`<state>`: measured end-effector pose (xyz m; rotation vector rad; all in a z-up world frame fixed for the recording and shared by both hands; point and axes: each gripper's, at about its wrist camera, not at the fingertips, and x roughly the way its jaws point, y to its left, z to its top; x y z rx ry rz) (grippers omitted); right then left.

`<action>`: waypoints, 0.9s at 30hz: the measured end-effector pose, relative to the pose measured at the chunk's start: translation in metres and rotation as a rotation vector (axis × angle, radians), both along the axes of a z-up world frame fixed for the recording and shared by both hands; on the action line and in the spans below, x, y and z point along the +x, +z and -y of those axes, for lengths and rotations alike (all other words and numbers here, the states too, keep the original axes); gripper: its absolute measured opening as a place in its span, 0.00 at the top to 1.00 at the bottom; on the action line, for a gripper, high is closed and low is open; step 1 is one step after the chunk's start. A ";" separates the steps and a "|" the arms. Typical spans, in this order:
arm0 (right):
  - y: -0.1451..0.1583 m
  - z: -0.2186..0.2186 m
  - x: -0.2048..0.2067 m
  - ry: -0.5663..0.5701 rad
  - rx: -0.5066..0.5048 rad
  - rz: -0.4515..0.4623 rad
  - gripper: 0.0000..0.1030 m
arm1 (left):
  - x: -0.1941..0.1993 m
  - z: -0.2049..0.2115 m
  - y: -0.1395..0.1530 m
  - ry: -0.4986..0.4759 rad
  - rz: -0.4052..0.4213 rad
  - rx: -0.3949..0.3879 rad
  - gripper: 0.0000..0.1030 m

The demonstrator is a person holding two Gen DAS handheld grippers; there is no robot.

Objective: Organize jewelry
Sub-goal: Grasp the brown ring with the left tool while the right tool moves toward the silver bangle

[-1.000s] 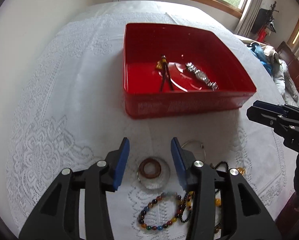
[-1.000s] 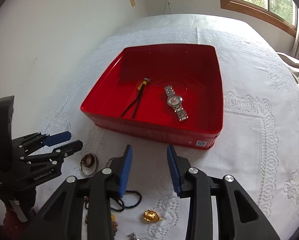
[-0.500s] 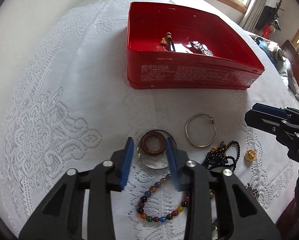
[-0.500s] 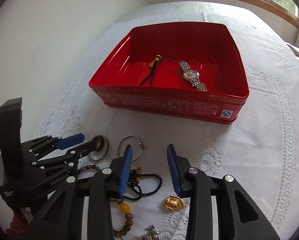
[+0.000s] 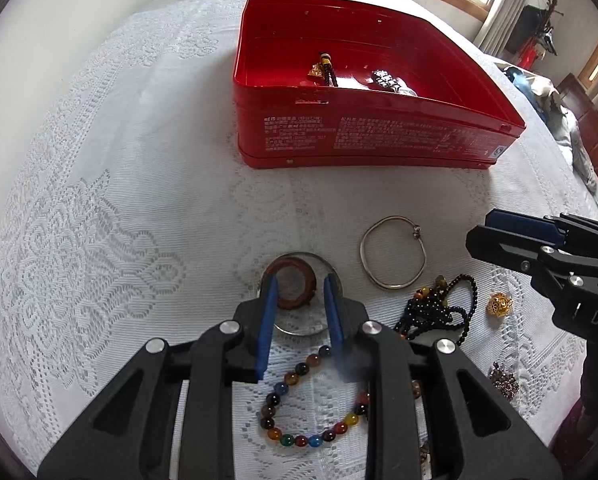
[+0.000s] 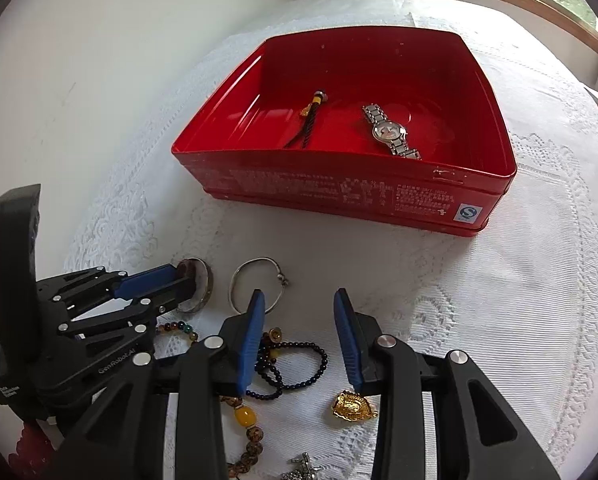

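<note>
My left gripper [image 5: 299,294] is shut on a brown ring [image 5: 295,280], which lies inside a clear bangle [image 5: 303,330] on the lace cloth. The right wrist view shows the same grip from the side [image 6: 183,280]. My right gripper [image 6: 299,308] hangs open with nothing between its pads, just above a black bead necklace [image 6: 299,384] and a gold pendant [image 6: 353,404]. Behind stands the red tin [image 5: 379,136], holding a silver watch [image 6: 391,132] and a black tassel charm [image 6: 311,120].
A thin silver bracelet [image 5: 391,287] lies between the grippers. A bracelet of coloured beads [image 5: 299,438] sits under my left gripper. Amber beads [image 6: 245,416] and a small silver charm [image 6: 303,464] lie near the cloth's front edge. A wall is close on the left.
Both grippers came down toward the jewelry. My left jaws narrowed around the brown ring. The right jaws kept their width.
</note>
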<state>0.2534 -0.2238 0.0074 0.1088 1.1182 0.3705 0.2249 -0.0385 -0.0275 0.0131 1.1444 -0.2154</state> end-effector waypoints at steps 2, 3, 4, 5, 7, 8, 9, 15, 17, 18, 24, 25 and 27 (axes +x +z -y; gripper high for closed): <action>-0.001 -0.001 0.001 0.001 0.000 -0.004 0.65 | -0.001 0.000 0.001 0.005 0.001 0.000 0.70; -0.002 -0.001 0.001 0.001 0.001 -0.005 0.65 | -0.002 -0.001 0.002 0.007 0.004 0.000 0.70; -0.003 -0.001 0.001 0.001 0.000 -0.006 0.65 | -0.002 -0.001 0.003 0.008 0.008 0.001 0.70; -0.003 -0.001 0.001 0.000 -0.001 -0.007 0.65 | -0.002 -0.002 0.004 0.008 0.012 0.003 0.69; -0.004 -0.002 0.002 0.001 -0.003 -0.009 0.65 | -0.003 -0.003 0.005 0.009 0.017 0.012 0.68; -0.004 -0.002 0.002 0.002 -0.003 -0.010 0.65 | -0.003 -0.003 0.004 0.007 0.013 0.013 0.68; -0.005 -0.003 0.002 0.002 -0.003 -0.012 0.65 | -0.002 -0.003 0.002 0.005 0.006 0.011 0.68; -0.006 -0.004 0.003 0.004 -0.005 -0.018 0.65 | 0.001 -0.002 0.000 0.001 0.011 0.012 0.68; -0.008 -0.004 0.004 0.002 -0.006 -0.020 0.65 | 0.001 -0.002 0.000 0.002 0.013 0.012 0.70; -0.009 -0.004 0.004 0.002 -0.006 -0.023 0.65 | 0.002 -0.001 -0.001 -0.001 0.016 0.016 0.70; -0.013 -0.006 0.004 0.008 -0.008 -0.033 0.65 | 0.006 0.007 -0.010 -0.021 -0.006 0.021 0.73; -0.013 -0.006 0.004 0.008 -0.008 -0.033 0.65 | 0.006 0.008 -0.011 -0.023 0.000 0.026 0.73; -0.014 -0.006 0.004 0.010 -0.008 -0.033 0.65 | 0.007 0.008 -0.011 -0.022 0.001 0.026 0.73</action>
